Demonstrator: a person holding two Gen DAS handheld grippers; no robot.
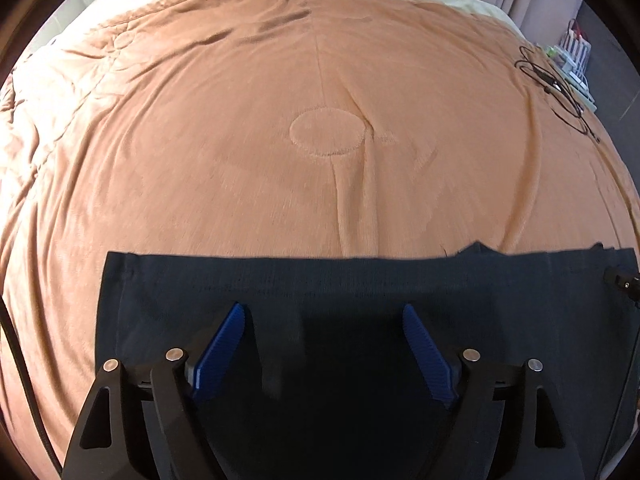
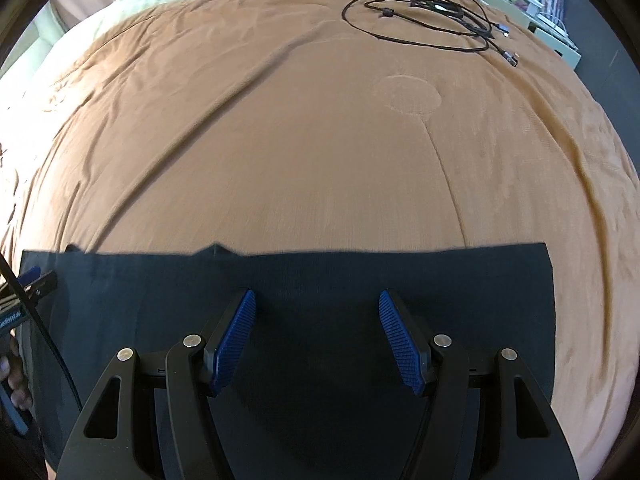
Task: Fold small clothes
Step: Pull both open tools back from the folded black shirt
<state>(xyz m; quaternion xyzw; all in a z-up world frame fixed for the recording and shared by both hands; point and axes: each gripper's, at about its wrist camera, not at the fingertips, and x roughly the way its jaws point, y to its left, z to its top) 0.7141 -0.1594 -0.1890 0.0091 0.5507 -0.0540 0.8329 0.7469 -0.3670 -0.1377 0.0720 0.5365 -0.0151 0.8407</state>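
**Hovering over the dark cloth**

Spreading both pairs of blue ribbed fingers wide, I hold my left gripper (image 1: 324, 312) and right gripper (image 2: 317, 298) over the dark navy flat-lying garment (image 1: 360, 280), gripping nothing. The garment lies at the near edge of the orange-brown plush bedspread (image 2: 280, 160). Past its straight far hem sits a stitched circle (image 2: 407, 94); farther still, a tangle of black cables (image 2: 432, 16).

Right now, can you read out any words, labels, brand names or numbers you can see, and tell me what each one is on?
None can be read for certain.
Left hand-held gripper: white lettering on its body at the right wrist view's left edge, too blurred to read.
Dark garment: no print visible.
Boxes beside the bed: too small to read.
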